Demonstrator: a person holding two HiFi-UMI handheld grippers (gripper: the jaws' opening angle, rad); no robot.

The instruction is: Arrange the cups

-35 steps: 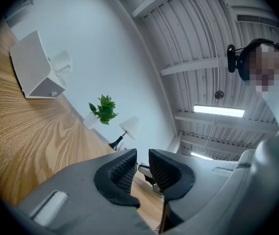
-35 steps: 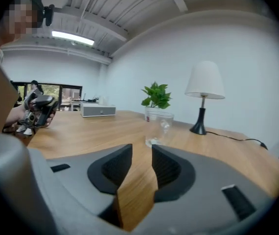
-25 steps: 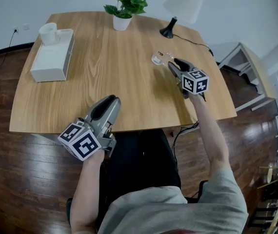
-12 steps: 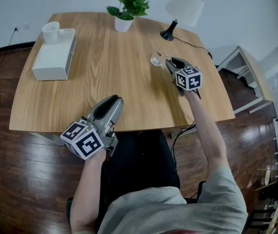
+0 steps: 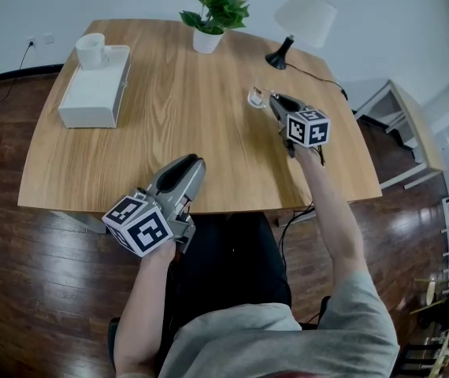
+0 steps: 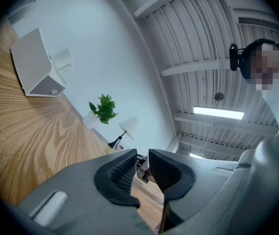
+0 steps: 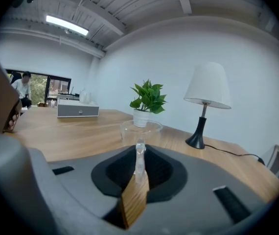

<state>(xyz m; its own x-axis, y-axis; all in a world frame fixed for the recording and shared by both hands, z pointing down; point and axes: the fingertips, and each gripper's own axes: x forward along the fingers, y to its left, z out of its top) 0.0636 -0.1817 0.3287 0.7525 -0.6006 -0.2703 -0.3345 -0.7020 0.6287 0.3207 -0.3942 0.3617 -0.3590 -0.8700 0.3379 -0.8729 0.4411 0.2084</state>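
Right gripper (image 7: 139,156): your jaws are pressed together on the thin handle of the clear glass cup (image 7: 140,127). A second ago they stood wide apart beside it.
Glass cup: it appears to stand upright on the surface (image 5: 169,124), on the right side, nearer to you than the lamp (image 5: 303,14) and the potted plant (image 5: 218,10).
Meaning for the task: the grip looks made, so the cup seems ready to be lifted and carried.
Left gripper (image 6: 140,166): your jaws stand slightly apart with nothing between them, held at the near edge.
Other cup: a white cup (image 5: 90,50) sits on a white box (image 5: 94,101) at the far left corner, well apart from the glass one.
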